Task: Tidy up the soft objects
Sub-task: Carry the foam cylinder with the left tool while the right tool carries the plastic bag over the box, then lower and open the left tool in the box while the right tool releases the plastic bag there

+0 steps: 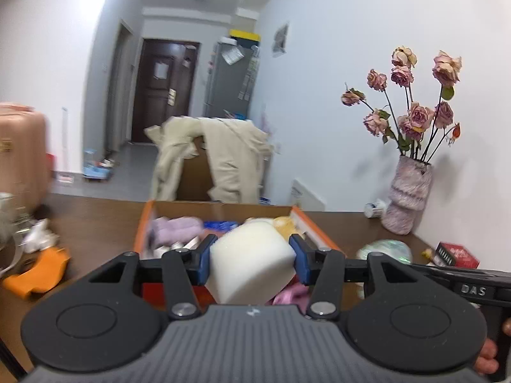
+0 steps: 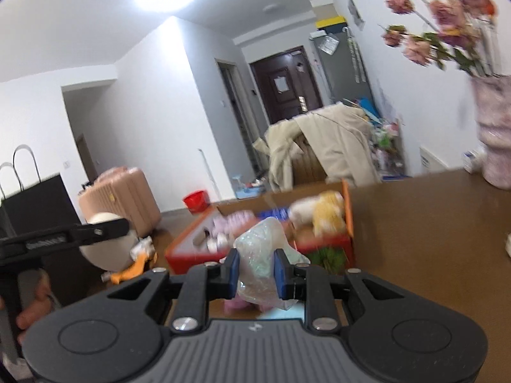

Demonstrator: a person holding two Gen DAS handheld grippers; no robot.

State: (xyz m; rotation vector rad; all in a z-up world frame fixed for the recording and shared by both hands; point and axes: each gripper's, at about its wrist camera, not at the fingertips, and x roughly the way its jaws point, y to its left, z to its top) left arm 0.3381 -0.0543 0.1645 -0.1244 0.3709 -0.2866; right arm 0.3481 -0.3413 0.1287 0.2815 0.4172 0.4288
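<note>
Now the left gripper (image 1: 252, 257) is clenching a white foam block (image 1: 250, 265), holding it above the near end of the orange box (image 1: 314, 233) on the brown table (image 1: 95, 223). Over on the right, the right gripper (image 2: 254, 273) is pinching a crumpled plastic bag (image 2: 263, 255), hovering before that same box.

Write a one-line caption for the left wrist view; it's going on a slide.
Left tool clamps a white foam block above an orange-rimmed cardboard box of soft toys on a wooden table.
</note>
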